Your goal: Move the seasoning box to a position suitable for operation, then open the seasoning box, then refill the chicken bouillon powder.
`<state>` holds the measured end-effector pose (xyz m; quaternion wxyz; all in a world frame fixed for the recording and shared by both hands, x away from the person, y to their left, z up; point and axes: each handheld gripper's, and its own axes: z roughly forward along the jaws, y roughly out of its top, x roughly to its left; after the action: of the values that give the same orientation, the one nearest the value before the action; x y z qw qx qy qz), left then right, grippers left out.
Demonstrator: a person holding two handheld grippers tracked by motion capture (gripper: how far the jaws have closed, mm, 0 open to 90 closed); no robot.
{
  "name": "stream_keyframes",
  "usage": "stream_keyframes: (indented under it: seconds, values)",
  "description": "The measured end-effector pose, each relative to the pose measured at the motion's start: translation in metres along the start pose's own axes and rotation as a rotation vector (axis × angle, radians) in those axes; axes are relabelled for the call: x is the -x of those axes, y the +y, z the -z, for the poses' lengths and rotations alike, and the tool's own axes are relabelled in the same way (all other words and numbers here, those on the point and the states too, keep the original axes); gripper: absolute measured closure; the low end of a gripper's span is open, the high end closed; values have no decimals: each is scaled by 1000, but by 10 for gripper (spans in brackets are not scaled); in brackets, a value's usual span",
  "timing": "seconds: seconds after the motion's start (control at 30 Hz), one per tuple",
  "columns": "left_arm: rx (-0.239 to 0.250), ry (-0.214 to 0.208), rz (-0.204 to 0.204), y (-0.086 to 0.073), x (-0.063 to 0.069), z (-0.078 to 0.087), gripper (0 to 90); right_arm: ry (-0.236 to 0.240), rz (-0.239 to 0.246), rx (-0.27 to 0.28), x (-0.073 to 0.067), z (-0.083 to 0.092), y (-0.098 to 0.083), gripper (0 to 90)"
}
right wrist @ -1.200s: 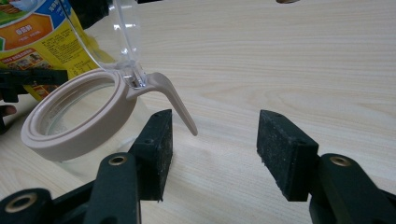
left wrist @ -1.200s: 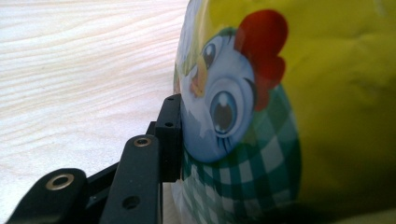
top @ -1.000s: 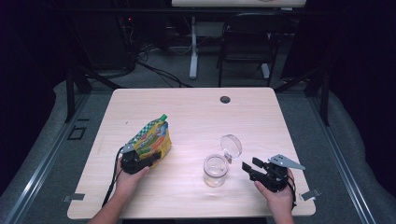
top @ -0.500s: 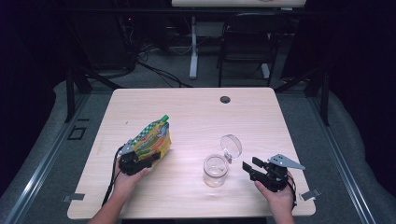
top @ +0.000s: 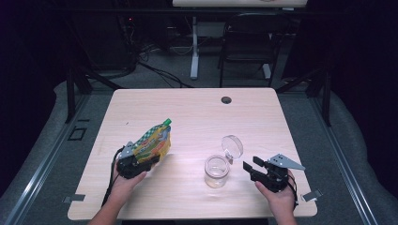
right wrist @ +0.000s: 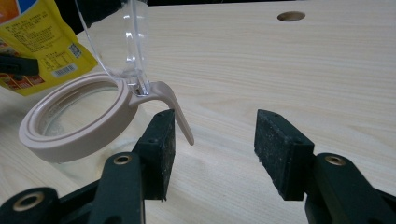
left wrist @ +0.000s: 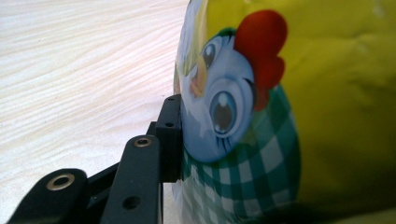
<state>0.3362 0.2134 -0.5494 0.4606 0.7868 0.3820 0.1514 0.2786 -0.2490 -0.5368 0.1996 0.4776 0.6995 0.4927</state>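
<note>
In the high view the left gripper (top: 141, 161), lower left of the frame, pinches a yellow pouch (top: 151, 142) by its lower end, the green cap pointing up and away over the table (top: 187, 112); in the left gripper view a jaw pad presses flat against the pouch (left wrist: 289, 116), so the grip looks firm. The jar (top: 217, 170) stands lower centre, its clear lid (top: 232, 146) hinged open and leaning back toward the upper right. The right gripper (top: 251, 165) sits just right of the jar with its jaws spread and nothing between them; in the right gripper view the jar's beige rim (right wrist: 70, 126) and its lid tab lie just beside the left pad, not touched. The step in hand looks like bringing the pouch to the open jar. Next, the pouch probably has to travel right and tip over the mouth, while the right gripper may need to close on the rim to steady the jar.
</note>
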Motion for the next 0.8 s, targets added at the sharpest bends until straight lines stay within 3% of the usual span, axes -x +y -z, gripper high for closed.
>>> stream_keyframes:
  seconds: [0.27,0.8]
  values:
    - [-5,15,-40,6,8,8,630,-17,49,13,-4,0,1,467]
    - [-14,81,-139,11,21,16,631,3,34,19,-5,-1,0,477]
